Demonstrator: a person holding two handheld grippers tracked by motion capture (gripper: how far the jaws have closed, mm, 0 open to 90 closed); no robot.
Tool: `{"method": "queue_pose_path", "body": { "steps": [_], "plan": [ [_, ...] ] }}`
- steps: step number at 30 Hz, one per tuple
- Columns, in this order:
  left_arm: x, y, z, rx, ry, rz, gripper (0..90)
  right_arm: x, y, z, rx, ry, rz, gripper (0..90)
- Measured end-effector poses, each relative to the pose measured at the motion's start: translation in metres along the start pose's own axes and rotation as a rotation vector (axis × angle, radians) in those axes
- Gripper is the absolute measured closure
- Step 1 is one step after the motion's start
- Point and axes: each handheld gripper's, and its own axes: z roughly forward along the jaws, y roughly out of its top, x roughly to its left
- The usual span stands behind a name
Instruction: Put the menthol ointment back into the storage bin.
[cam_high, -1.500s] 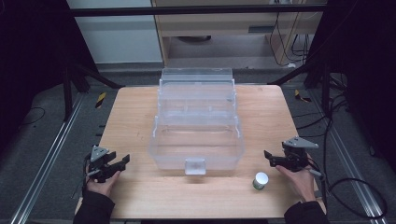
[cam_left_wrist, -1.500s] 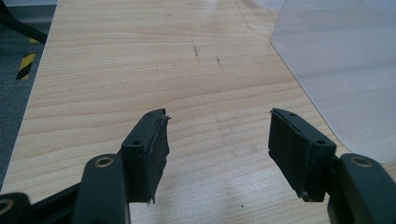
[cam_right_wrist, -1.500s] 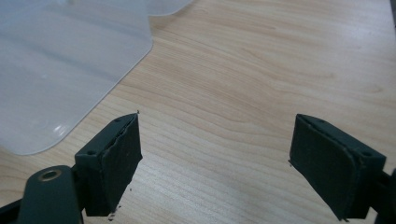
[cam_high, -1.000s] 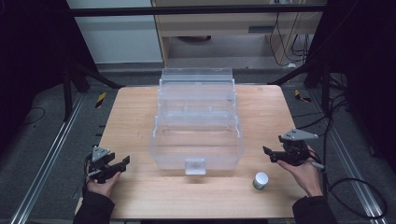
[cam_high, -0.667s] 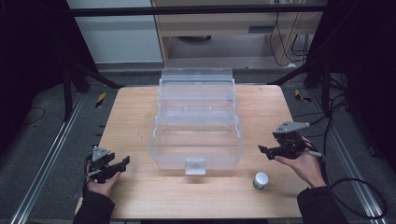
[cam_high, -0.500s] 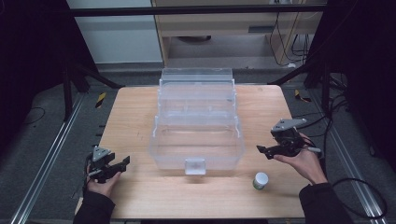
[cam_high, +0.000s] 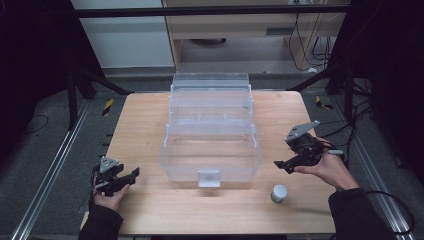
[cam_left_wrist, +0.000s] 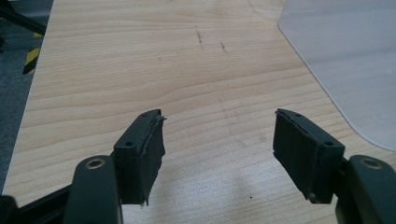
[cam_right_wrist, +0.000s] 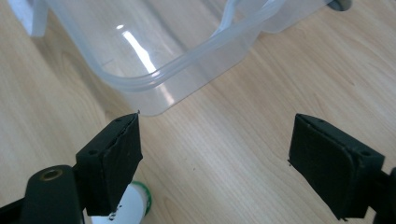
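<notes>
A clear plastic tiered box (cam_high: 211, 130) stands open in the middle of the wooden table (cam_high: 145, 115), its front tray with a white latch (cam_high: 209, 177) facing me. A small white-capped green jar (cam_high: 279, 193) stands on the table at the front right. My right gripper (cam_high: 284, 161) hovers open above the table right of the box, just behind the jar; in its own view the box corner (cam_right_wrist: 154, 88) lies ahead and the jar (cam_right_wrist: 130, 207) peeks out beside its left jaw. My left gripper (cam_high: 131, 175) rests open at the front left, with bare wood between its jaws and the box edge (cam_left_wrist: 345, 60) to its right.
A metal frame surrounds the table, with rails (cam_high: 45, 180) along the floor on both sides. Cables (cam_high: 345, 125) trail off the table's right edge. A pale cabinet (cam_high: 230, 25) stands behind the table.
My right gripper has lifted off the table and moved forward and left, toward the box's right side. The left gripper and the jar have stayed put.
</notes>
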Motion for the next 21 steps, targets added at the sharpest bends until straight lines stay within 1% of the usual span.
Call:
{"method": "queue_pose_path", "body": {
  "steps": [2,4,5,8,9,11,12,14,16,18,21],
  "plan": [
    [0.000,0.000,0.000,0.001,-0.001,0.002,32.9,0.002,0.001,0.000,0.023,0.013,-0.026,17.1],
    [0.000,0.000,0.000,-0.001,-0.002,-0.001,32.9,0.005,0.002,0.000,0.045,0.016,-0.057,17.1],
    [0.000,0.000,0.000,0.000,-0.001,0.000,32.9,0.006,0.002,0.001,0.060,0.027,-0.076,17.1],
    [0.000,0.000,0.000,0.000,-0.002,0.002,32.9,0.009,0.004,0.001,0.091,0.052,-0.097,17.1],
    [-0.001,0.000,0.000,-0.002,-0.003,0.000,32.9,0.010,0.005,0.002,0.108,0.059,-0.114,17.1],
    [0.000,0.000,0.000,0.001,-0.004,0.001,32.9,0.011,0.006,0.002,0.131,0.077,-0.135,17.1],
    [0.000,0.000,0.000,0.004,-0.004,0.004,32.9,0.012,0.006,0.002,0.139,0.084,-0.136,17.1],
    [0.000,0.000,0.000,0.004,-0.005,0.005,32.9,0.014,0.007,0.002,0.155,0.098,-0.156,17.2],
    [0.000,0.000,0.000,0.004,-0.006,0.005,32.9,0.016,0.007,0.004,0.193,0.113,-0.186,17.1],
    [0.000,0.000,0.000,0.005,-0.007,0.005,32.9,0.018,0.006,0.005,0.215,0.124,-0.202,17.0],
    [0.000,0.000,0.000,0.005,-0.006,0.007,32.9,0.019,0.006,0.006,0.229,0.135,-0.217,17.0]
  ]
}}
